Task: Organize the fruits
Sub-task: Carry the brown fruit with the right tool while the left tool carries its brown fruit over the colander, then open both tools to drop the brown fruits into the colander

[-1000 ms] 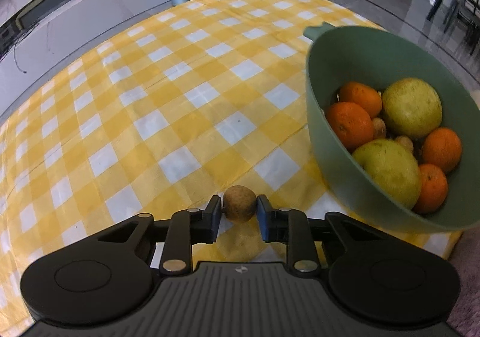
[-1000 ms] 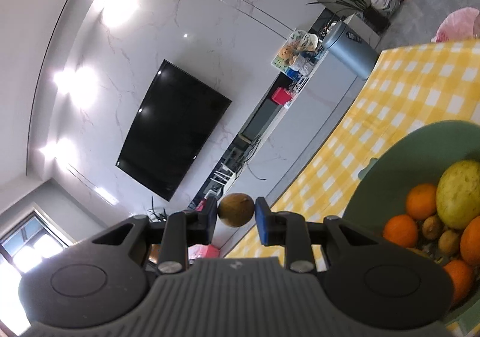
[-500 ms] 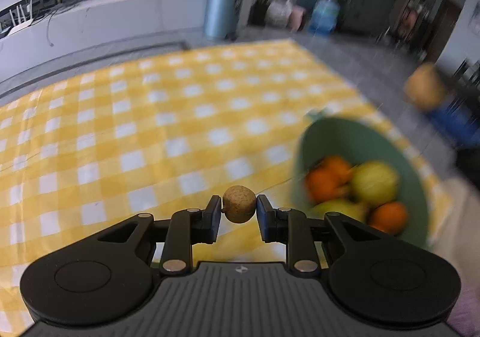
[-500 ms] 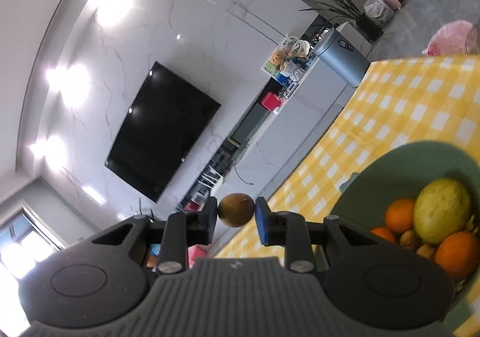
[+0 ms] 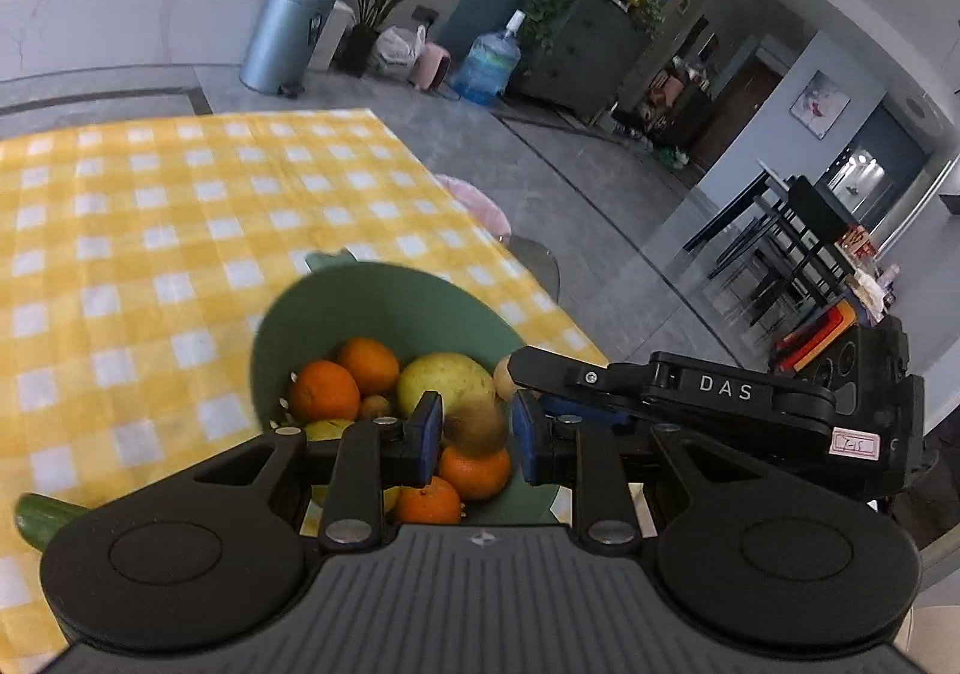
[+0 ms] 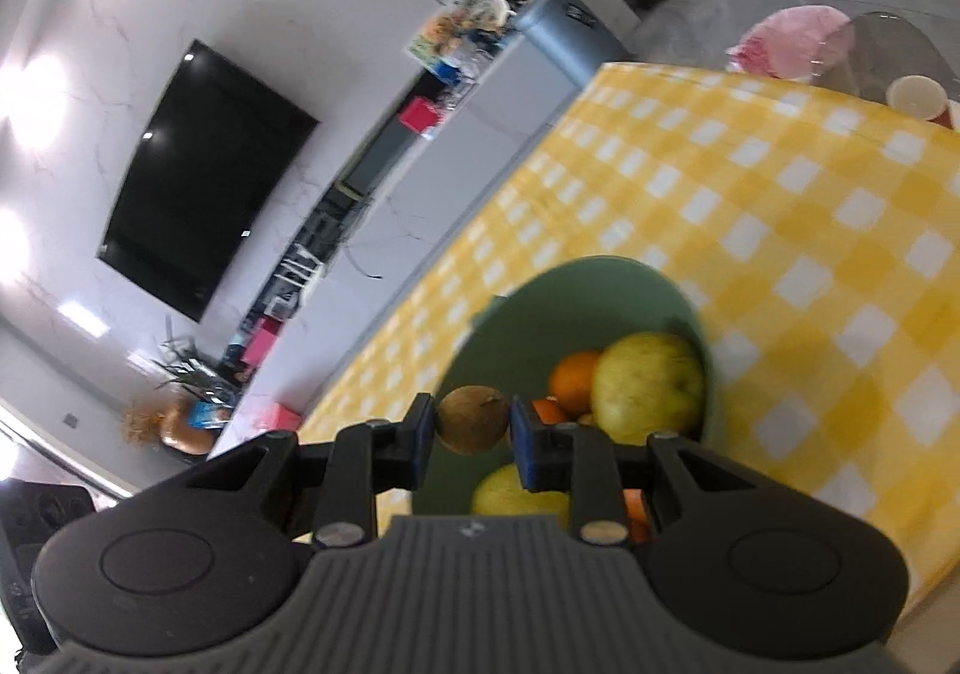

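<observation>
A green bowl (image 5: pixel 384 302) on the yellow checked tablecloth (image 5: pixel 150 230) holds oranges (image 5: pixel 324 392), yellow-green pears (image 5: pixel 447 383) and small brown fruits. My left gripper (image 5: pixel 477 428) hangs over the bowl with its jaws slightly apart; a blurred small brown fruit (image 5: pixel 477 425) sits between them, and contact is unclear. My right gripper (image 6: pixel 471 422) is shut on another small brown fruit (image 6: pixel 471 419) and hovers above the bowl's (image 6: pixel 540 302) near rim. It shows in the left wrist view (image 5: pixel 660 386) at the bowl's right side.
A green cucumber end (image 5: pixel 36 512) lies on the cloth at the left. The table's right edge runs just past the bowl, with a pink stool (image 5: pixel 480 206) and grey floor beyond. A paper cup (image 6: pixel 915 95) stands at the far table edge.
My left gripper swung right from the bare cloth to above the bowl, and its jaws look wider around the fruit. My right gripper tilted down toward the bowl, still holding its fruit.
</observation>
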The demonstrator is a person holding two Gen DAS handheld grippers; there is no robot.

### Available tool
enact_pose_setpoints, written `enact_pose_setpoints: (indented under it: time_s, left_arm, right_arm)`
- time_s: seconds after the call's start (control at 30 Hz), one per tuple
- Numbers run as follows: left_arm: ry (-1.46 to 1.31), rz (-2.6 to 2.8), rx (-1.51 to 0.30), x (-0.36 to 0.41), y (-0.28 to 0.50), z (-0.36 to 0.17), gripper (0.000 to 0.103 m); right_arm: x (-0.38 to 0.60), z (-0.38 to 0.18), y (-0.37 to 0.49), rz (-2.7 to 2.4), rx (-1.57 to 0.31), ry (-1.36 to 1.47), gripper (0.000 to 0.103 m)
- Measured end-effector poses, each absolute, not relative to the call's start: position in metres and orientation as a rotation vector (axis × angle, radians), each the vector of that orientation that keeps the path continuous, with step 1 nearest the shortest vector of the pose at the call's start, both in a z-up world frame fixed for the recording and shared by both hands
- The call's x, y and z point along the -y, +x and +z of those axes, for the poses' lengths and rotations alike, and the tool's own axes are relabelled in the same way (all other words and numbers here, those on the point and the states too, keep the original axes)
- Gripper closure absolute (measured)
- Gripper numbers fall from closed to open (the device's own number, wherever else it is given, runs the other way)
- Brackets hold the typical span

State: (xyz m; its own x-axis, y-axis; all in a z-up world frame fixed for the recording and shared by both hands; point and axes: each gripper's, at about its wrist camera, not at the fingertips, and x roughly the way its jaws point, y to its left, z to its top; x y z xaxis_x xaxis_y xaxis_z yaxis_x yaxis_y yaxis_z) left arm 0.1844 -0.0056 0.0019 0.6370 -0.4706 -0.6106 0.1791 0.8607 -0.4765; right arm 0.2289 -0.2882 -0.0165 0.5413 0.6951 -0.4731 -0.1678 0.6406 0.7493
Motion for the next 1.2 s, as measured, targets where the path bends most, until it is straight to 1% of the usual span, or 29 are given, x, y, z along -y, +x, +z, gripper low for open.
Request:
enact_pose_setpoints:
  time_s: [0.23, 0.43, 0.47, 0.5, 0.6, 0.7, 0.77, 0.83, 0.9, 0.97, 1.13, 1.2]
  left_arm:
    - [-0.418, -0.336, -0.847, 0.006, 0.194, -0.018, 0.075]
    - [-0.425, -0.311, -0.846, 0.003, 0.194, -0.021, 0.075]
    - [-0.424, -0.309, -0.844, 0.003, 0.193, -0.021, 0.075]
    - [-0.424, -0.309, -0.843, 0.003, 0.193, -0.021, 0.075]
    - [-0.424, -0.298, -0.842, 0.002, 0.191, -0.021, 0.075]
    - [-0.431, -0.291, -0.839, 0.001, 0.19, -0.02, 0.075]
    - [-0.431, -0.285, -0.83, -0.001, 0.187, -0.017, 0.074]
    - [-0.431, -0.28, -0.825, -0.002, 0.186, -0.014, 0.069]
    - [-0.425, -0.27, -0.821, -0.001, 0.183, -0.012, 0.059]
    - [-0.415, -0.258, -0.819, -0.001, 0.18, -0.01, 0.053]
    - [-0.412, -0.23, -0.818, -0.002, 0.172, -0.004, 0.043]
    - [-0.408, -0.217, -0.816, -0.003, 0.168, 0.0, 0.036]
  right_arm:
    - [0.28, -0.038, 0.239, 0.556, -0.93, 0.688, 0.079]
    - [0.274, -0.042, 0.242, 0.557, -0.937, 0.669, 0.078]
    - [0.273, -0.042, 0.243, 0.555, -0.934, 0.672, 0.075]
    - [0.271, -0.042, 0.243, 0.55, -0.93, 0.677, 0.069]
    - [0.269, -0.039, 0.244, 0.563, -0.919, 0.684, 0.058]
    - [0.273, -0.039, 0.244, 0.564, -0.916, 0.715, 0.054]
    - [0.278, -0.038, 0.243, 0.539, -0.908, 0.727, 0.053]
    - [0.282, -0.037, 0.242, 0.528, -0.895, 0.74, 0.052]
    - [0.284, -0.036, 0.24, 0.524, -0.885, 0.752, 0.048]
    - [0.284, -0.034, 0.24, 0.528, -0.881, 0.747, 0.048]
    - [0.28, -0.031, 0.238, 0.543, -0.885, 0.729, 0.042]
    - [0.278, -0.03, 0.238, 0.541, -0.887, 0.724, 0.038]
